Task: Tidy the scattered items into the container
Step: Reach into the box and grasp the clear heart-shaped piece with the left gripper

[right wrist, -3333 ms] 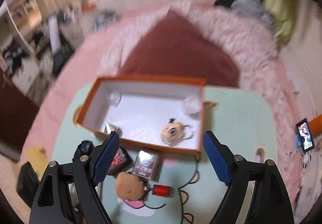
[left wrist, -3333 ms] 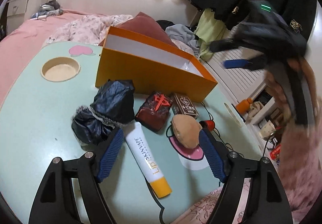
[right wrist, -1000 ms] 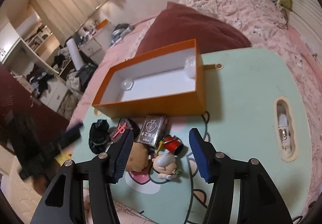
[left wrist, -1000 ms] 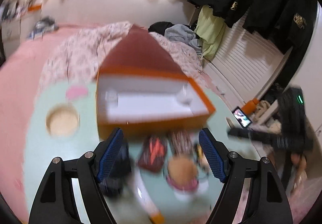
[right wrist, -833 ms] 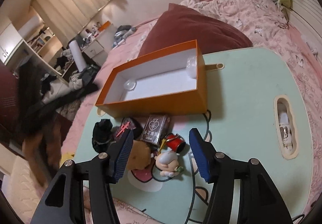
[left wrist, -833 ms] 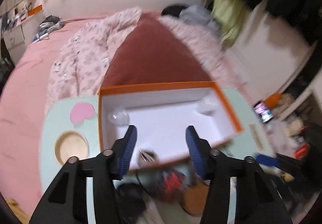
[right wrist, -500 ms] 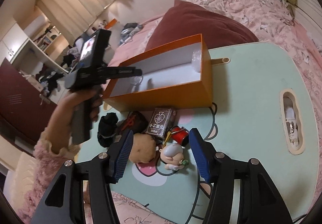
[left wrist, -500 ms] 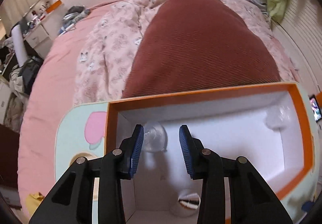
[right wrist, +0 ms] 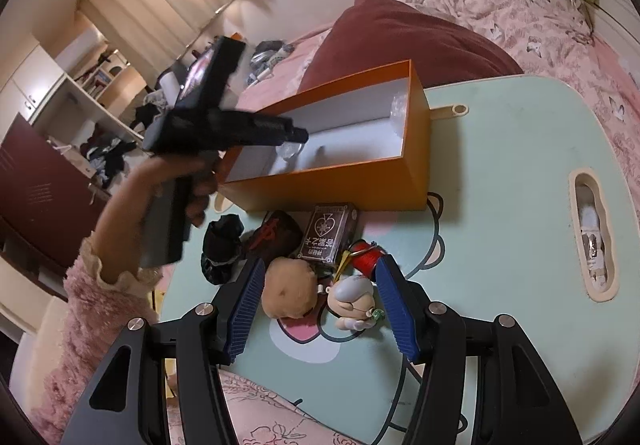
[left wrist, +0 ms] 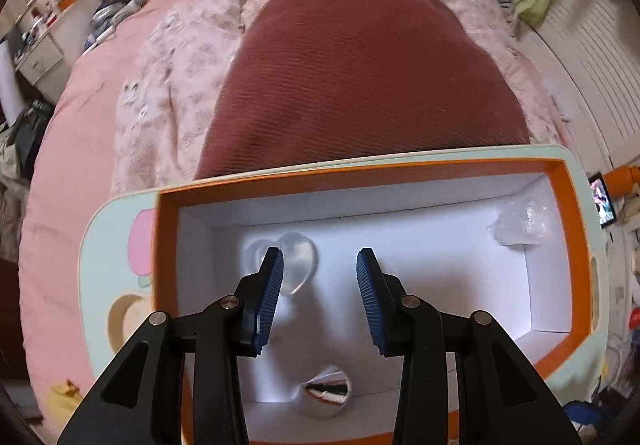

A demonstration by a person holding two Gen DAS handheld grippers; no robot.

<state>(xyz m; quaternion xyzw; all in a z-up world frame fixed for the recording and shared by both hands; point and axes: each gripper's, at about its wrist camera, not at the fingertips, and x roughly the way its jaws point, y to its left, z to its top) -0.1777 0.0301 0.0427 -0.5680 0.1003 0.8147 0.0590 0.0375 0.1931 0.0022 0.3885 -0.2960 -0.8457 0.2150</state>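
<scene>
Left gripper has been moved over the orange box, parted and empty; a small item now lies inside. Right gripper, open, empty, is held over the plush and figurine left on the worktop.

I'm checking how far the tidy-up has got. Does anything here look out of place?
Yes. Several items lie loose on the table in front of the orange box, not in it: a brown plush, a small figurine, a card pack, a red spool and dark cloth. Nothing looks spilled or damaged.
</scene>
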